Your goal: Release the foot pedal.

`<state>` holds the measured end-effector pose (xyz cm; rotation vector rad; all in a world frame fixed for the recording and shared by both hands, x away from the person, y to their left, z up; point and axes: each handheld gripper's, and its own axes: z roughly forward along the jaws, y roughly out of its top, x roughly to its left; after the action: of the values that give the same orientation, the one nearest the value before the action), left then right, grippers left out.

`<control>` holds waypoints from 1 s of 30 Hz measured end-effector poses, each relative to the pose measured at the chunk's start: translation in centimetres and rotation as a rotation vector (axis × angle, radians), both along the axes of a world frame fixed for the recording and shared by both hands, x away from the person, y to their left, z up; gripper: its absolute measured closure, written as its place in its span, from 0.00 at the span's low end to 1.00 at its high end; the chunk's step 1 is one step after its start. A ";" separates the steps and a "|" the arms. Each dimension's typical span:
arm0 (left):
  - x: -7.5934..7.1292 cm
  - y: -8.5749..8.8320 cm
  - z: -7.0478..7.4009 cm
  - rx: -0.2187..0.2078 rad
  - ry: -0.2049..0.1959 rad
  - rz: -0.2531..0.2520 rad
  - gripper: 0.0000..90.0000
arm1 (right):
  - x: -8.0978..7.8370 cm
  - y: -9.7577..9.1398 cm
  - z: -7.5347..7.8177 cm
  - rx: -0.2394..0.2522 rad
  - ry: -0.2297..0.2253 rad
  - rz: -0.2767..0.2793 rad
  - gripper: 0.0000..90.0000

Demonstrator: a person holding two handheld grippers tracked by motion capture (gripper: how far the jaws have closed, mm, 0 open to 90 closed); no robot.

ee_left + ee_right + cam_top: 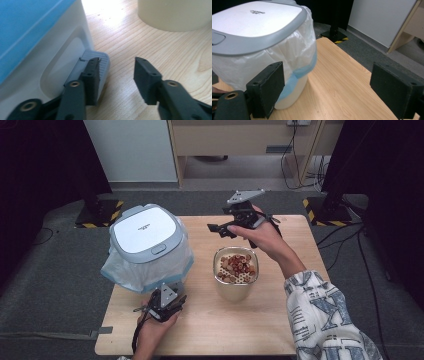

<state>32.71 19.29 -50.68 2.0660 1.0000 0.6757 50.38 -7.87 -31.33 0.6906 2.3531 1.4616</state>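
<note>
a lidded pedal bin (147, 240) lined with a plastic bag stands at ten o'clock on the wooden table (260, 330). the left gripper (116, 75), jaws spread, sits at the bin's grey foot pedal (100, 62), one jaw against it. the right gripper (216, 228), jaws apart and empty, hovers at twelve o'clock above a cup of nuts (236, 272).

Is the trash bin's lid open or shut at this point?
Shut: the lid lies flat on the bin's rim, over the bag.
</note>
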 end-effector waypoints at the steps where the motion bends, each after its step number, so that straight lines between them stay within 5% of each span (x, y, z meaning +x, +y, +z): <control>1: 0.0 0.1 0.0 -0.015 0.007 0.003 0.57 | 0.0 -0.1 0.0 -0.001 0.002 -0.004 0.14; 12: 0.3 0.3 -0.1 -0.031 0.035 0.015 0.39 | 0.0 -2.7 -0.9 -0.004 0.004 -0.107 0.10; 30: 0.4 -0.2 -0.4 -0.016 0.029 -0.032 0.32 | -0.6 -8.7 -2.9 0.006 0.001 -0.305 0.09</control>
<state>33.12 19.13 -51.10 2.0785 0.9833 0.6207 49.81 -16.54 -34.23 1.0008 2.1290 1.3332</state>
